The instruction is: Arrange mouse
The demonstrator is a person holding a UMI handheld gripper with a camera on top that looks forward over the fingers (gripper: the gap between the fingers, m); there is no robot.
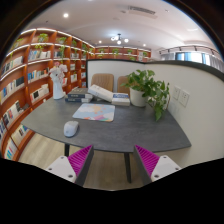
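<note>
Hovering short of the desk (120,128), the gripper (113,163) gapes wide, holding nothing; the mouse (71,128) sits untouched beside the mousepad (95,112), near the desk's left edge.

The gripper (113,160) hangs open above the near edge of a grey table (120,130). A mouse (71,128) lies near the table's left edge, beside a mat (95,112); a potted plant (147,90) stands at the far right corner.
</note>
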